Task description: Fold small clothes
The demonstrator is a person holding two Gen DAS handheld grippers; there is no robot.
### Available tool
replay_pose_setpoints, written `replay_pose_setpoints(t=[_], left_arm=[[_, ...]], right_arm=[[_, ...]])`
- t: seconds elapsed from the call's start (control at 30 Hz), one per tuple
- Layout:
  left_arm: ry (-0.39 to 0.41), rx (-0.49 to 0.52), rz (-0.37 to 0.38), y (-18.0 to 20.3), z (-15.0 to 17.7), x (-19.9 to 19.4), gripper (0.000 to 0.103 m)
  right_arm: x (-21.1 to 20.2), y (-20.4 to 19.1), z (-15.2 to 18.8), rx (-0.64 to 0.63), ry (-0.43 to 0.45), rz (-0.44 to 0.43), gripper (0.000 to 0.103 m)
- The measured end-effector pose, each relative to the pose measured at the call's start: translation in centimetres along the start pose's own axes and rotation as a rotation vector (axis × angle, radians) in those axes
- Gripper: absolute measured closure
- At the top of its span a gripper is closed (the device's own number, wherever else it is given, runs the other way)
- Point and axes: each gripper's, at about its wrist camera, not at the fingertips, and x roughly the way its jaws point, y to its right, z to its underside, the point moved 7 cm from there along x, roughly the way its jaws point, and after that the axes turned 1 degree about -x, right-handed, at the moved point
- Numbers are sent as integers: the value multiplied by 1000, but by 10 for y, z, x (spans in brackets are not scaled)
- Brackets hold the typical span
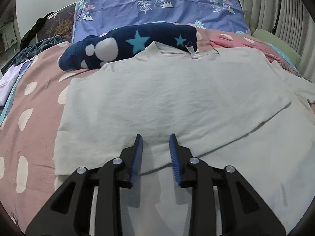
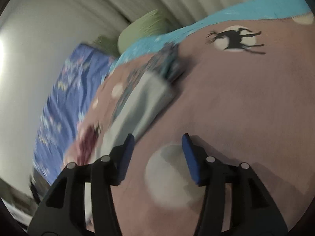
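Nearest us, our left gripper (image 1: pixel 155 137) hangs over the shirt (image 1: pixel 177 102), jaws apart with nothing between them, blue pads (image 1: pixel 137 157) just above the bottom hem. We read that as lined up to pinch the hem for the next fold, not gripping yet.

The shirt lies flat on the pink dotted bedspread (image 1: pixel 29 137), collar away from us. Its left side looks already folded in: a straight edge runs down that flank, and a diagonal flap crosses the right half. The right sleeve (image 1: pixel 299 90) sticks out, so that side looks unfinished.

Our right gripper (image 2: pixel 158 137) is off the shirt, low over bare bedspread (image 2: pixel 236 98), jaws wide and empty. The view is motion-blurred, so it's probably in transit. A pale strip of cloth (image 2: pixel 141 106) just beyond its left finger may be the shirt's edge; we can't confirm.

Past the collar a navy star blanket (image 1: pixel 128 45) sits touching the shirt, probably just parked there. A pink garment (image 1: pixel 236 39) lies to the right, likely next in line. Furthest back, a blue tree-print sheet (image 1: pixel 157 5).
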Motion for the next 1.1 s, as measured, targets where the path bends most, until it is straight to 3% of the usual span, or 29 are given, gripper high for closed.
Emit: replay_pose_setpoints(t=[0.1, 0.2, 0.23, 0.27, 0.3, 0.33, 0.37, 0.5, 0.63, 0.7, 0.8, 0.93, 1.03, 1.1], left_arm=[[-3, 3, -25, -1, -1, 2, 65], [-1, 10, -35, 0, -1, 3, 64], [-1, 11, -36, 0, -1, 3, 64], [0, 10, -35, -1, -1, 3, 64], [0, 7, -32, -1, -1, 3, 64], [1, 4, -28, -1, -1, 3, 64], [1, -3, -20, -2, -1, 3, 64], [2, -18, -2, -3, -1, 3, 64], [3, -20, 0, -3, -1, 3, 64], [6, -20, 0, -4, -1, 3, 64], [7, -26, 9, -4, -2, 4, 64], [10, -38, 25, -6, -1, 3, 64], [12, -54, 45, -8, -2, 3, 64], [12, -66, 60, -10, -2, 3, 63]], right_arm=[[12, 6, -15, 0, 9, -22, 35], [26, -2, -23, -35, 24, -4, 32], [30, -4, -25, -47, 32, 10, 36], [34, -7, -27, -65, 37, 21, 58], [41, -12, -26, -75, 29, 18, 89], [48, -15, -26, -76, -4, 3, 98], [52, -15, -26, -54, -22, -14, 98], [23, -39, -22, -37, 75, -93, 98], [-5, -131, 3, -189, 55, -278, 98], [-16, -181, 28, -285, 31, -364, 98], [-26, -264, 94, -432, -58, -529, 98], [-16, -340, 230, -614, -288, -680, 98], [7, -350, 330, -754, -453, -647, 97], [23, -338, 374, -802, -559, -581, 88]])
